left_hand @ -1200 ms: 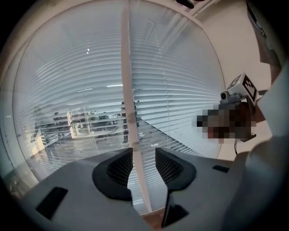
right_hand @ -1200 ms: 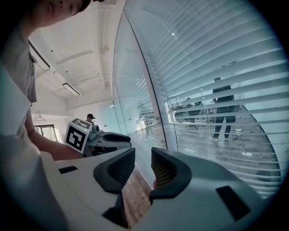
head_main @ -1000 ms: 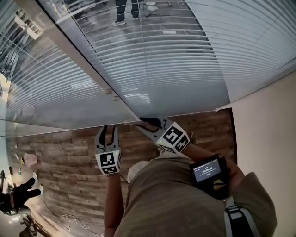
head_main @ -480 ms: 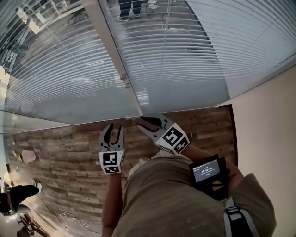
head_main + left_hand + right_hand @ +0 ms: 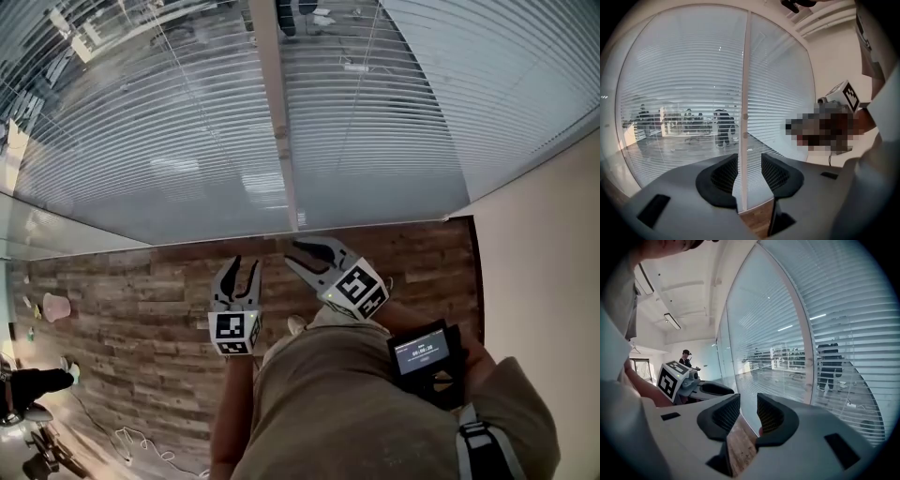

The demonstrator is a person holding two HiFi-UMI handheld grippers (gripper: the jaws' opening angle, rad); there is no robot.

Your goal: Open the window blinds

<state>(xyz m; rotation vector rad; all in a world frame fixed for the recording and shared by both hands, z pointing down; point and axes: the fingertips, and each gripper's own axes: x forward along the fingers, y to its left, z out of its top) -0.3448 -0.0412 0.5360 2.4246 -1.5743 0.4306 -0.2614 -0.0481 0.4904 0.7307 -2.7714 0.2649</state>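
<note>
Head view: left gripper [image 5: 242, 266] and right gripper [image 5: 292, 252], jaws apart and empty, face the window blinds [image 5: 375, 141].

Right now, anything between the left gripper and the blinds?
No loose object. The left gripper, fingers apart and empty, faces the white vertical frame post across open air; the white horizontal-slat blinds appear to sit behind glass.

My head view looks steeply down from overhead: window blinds [image 5: 394, 122] at twelve o'clock, floor [image 5: 122, 309] at nine, left gripper [image 5: 244, 265] and right gripper [image 5: 291, 254] near centre. The left gripper view faces the blinds head-on and close, with the white post [image 5: 745, 93] at twelve. The right gripper view looks along them, with the same post at two and the left gripper at nine.
</note>
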